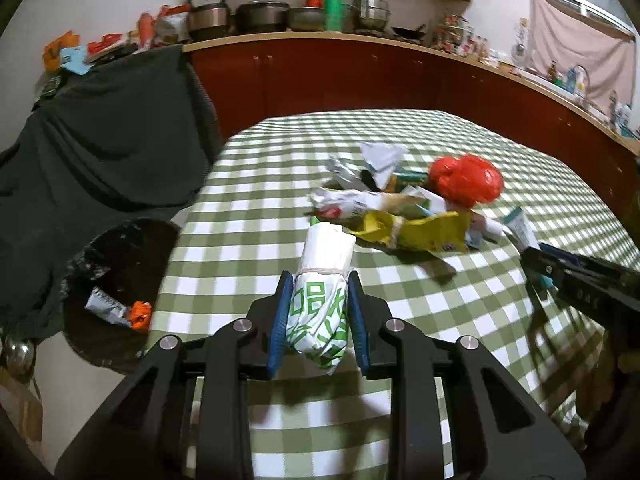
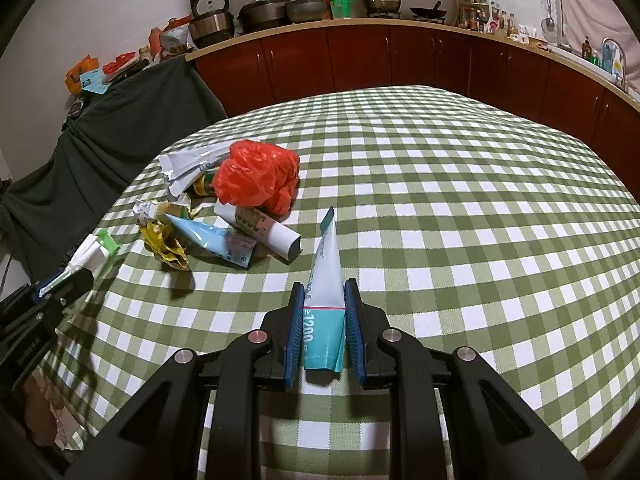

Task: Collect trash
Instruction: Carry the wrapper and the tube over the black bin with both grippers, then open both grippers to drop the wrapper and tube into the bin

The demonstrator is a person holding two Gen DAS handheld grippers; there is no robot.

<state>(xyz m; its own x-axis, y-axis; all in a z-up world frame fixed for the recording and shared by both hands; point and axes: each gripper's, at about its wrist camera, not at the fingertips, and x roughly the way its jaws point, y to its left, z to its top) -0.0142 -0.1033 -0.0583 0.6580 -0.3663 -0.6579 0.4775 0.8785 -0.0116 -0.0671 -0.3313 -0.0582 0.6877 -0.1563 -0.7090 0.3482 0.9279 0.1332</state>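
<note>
Left gripper [image 1: 318,312]: its 2 blue pads are closed on a white wrapper with green print [image 1: 320,300], which sticks out forward and is held above the near part of the table.

Right gripper [image 2: 323,322]: its 2 blue pads are clamped on the wide end of a teal and white tube [image 2: 325,296]; the thin end points toward the far side, and the tube is held above the tablecloth.

Table [image 2: 460,208]: covered by a green and white checked cloth.

Trash pile: on the left half of the table, a crumpled red plastic bag [image 2: 256,176] lies at the far side of the heap. Just beside it are a silver-white torn packet [image 2: 188,164], a white tube with a dark end [image 2: 264,232], a light blue tube [image 2: 212,238] and a crumpled yellow wrapper [image 2: 166,244]. The pieces touch or overlap one another.

Bin [image 1: 116,284]: a round bin with a black liner stands on the floor off the left edge of the table; 1 grey wrapper [image 1: 106,306] and 1 orange scrap [image 1: 140,314] lie inside.

Dark cloth [image 1: 100,136]: draped over something to the left of the table, behind the bin.

Counter [image 2: 360,24]: runs along the far wall over red cabinets, crowded with pots, bottles and a rice cooker.
</note>
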